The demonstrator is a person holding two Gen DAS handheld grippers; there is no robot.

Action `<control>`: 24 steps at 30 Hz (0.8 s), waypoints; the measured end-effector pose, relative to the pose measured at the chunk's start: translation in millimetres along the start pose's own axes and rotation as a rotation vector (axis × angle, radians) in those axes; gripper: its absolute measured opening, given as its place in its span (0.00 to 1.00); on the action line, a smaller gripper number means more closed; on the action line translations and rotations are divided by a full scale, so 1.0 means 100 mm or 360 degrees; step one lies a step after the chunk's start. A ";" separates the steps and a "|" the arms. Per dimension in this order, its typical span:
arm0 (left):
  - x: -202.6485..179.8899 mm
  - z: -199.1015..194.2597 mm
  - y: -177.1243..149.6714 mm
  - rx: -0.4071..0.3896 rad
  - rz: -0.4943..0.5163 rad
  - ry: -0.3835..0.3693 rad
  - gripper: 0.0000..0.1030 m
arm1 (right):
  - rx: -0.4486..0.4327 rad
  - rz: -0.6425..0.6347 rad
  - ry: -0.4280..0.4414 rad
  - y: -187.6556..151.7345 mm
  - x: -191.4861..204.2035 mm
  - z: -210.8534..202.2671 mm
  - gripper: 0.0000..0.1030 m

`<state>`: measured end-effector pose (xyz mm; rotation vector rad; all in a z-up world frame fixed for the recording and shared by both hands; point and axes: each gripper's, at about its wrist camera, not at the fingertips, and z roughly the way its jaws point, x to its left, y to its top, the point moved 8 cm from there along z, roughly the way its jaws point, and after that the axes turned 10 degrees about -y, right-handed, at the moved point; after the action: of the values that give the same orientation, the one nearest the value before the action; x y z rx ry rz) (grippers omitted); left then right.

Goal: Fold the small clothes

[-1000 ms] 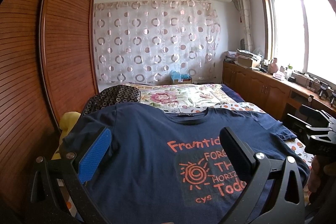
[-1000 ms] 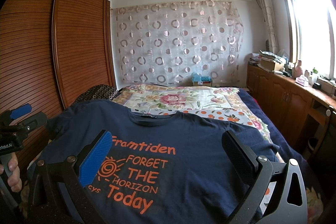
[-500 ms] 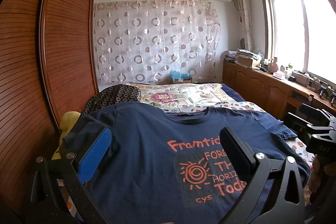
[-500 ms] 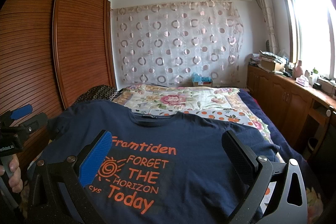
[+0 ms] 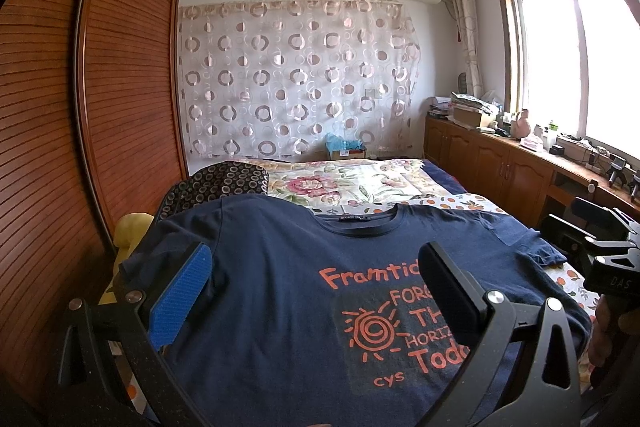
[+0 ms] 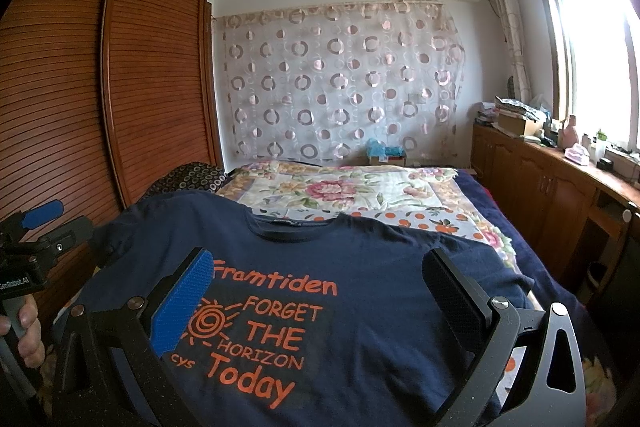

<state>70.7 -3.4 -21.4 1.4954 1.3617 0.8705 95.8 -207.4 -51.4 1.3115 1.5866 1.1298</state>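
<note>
Bed [image 5: 404, 187] fills the middle of both views, floral quilt on top, long axis running 6 to 12 toward the circle-print curtain [image 5: 296, 79]. Slatted wooden wardrobe [image 5: 80, 131] along the 9 o'clock side, low wooden cabinets [image 6: 560, 187] under the window at 3 o'clock, cluttered with boxes and bottles. Small cardboard box [image 6: 386, 157] at the far end of the bed holds something blue, can't tell what.

Navy T-shirt [image 5: 280, 287] lies flat on the near end of the bed, print side up, unfolded. Long axis 6 to 12: collar [image 6: 296, 227] points to 12 o'clock, hem end at 6 out of frame. Orange text "Framtiden / FORGET THE HORIZON Today" reads upright from the cameras. One sleeve spreads toward 9, near a dark ring-pattern pillow [image 5: 224, 181]; other sleeve [image 5: 536, 247] spreads toward 3 with its edge slightly rumpled.

Left hand-held gripper [image 5: 312, 291] hovers over the shirt's left half, fingers wide apart, nothing between them, blue pad [image 5: 180, 299] on one finger. Right hand-held gripper [image 6: 316, 295] over the chest print, fingers equally spread, gripping nothing. Each one shows at the edge of the other's view, with the person's hand on its handle.
</note>
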 end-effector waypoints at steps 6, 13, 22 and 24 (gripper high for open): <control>0.00 0.00 0.00 0.0001 0.0001 0.0001 1.00 | -0.0002 -0.0005 0.0003 -0.01 0.02 0.01 1.00; -0.01 0.00 0.00 0.0000 0.0001 0.0003 1.00 | 0.0003 -0.0006 0.0011 -0.01 0.03 0.03 1.00; 0.03 -0.07 0.05 0.0027 -0.0019 -0.0001 1.00 | 0.0039 -0.0010 0.0047 -0.06 0.06 0.11 1.00; 0.08 -0.07 0.03 0.0033 -0.0022 0.0005 1.00 | 0.0055 -0.0010 0.0064 -0.06 0.07 0.15 1.00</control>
<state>66.4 5.5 -17.1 1.4993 1.3855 0.8528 106.3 -198.6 -62.2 1.3130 1.6450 1.1358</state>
